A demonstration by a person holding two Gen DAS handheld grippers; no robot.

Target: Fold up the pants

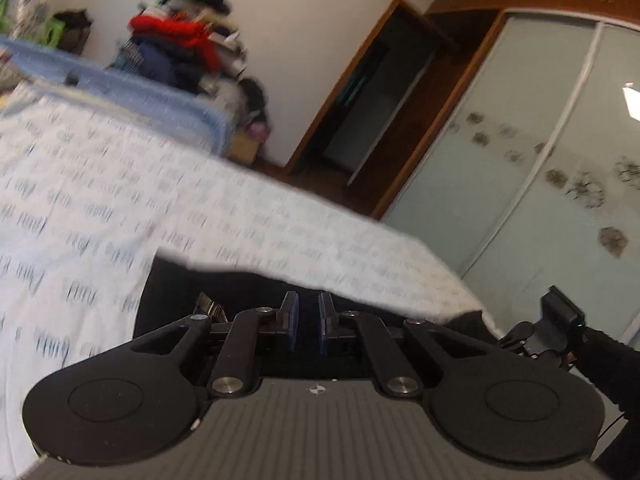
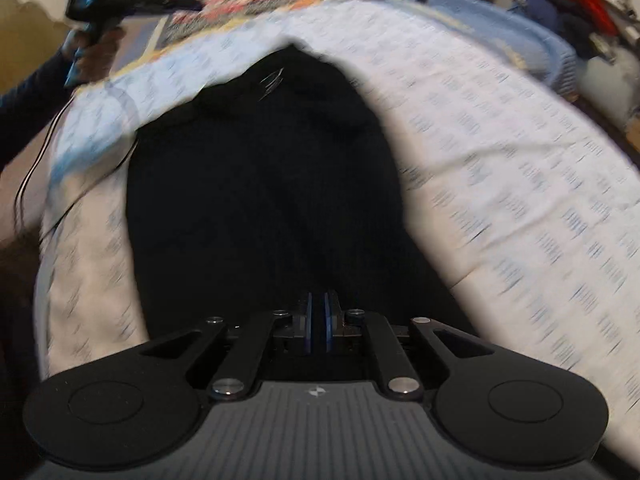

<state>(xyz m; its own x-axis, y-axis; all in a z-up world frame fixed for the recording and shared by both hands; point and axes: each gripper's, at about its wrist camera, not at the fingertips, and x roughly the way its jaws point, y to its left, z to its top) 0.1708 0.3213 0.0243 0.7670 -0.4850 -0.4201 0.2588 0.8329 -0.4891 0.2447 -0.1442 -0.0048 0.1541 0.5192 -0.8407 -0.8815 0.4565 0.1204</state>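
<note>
Finds the soft black cloth pants [image 2: 260,200] spread flat on a white bed sheet printed with small blue-grey marks [image 2: 500,160], directly ahead of and under the right black two-finger gripper with blue pads [image 2: 318,322]. Closed almost completely there, pads parted by only a thin slit; dark against dark, so cannot tell whether any cloth is pinched in it. From the left wrist, shows the left black two-finger gripper with blue pads [image 1: 308,320] drawn in as well, with a narrow dark gap between the pads and the black cloth just beyond and below the fingertips; likewise cannot tell whether cloth sits in that gap or only behind it. Places the right gripper low at the right edge of the left view, on a dark sleeve, near the bed's corner; places the left gripper high at the left of the right view, gripped by a hand [image 2: 96,52], apart from the garment. Blurred throughout: sheet pattern smeared, garment seams and folds lost in black, near end of the pants cut off behind the gripper body. Runs lengthwise straight away from the right gripper, wide near it and narrowing to a rounded far end, with a small pale logo [image 2: 272,80] close to that end.
</note>
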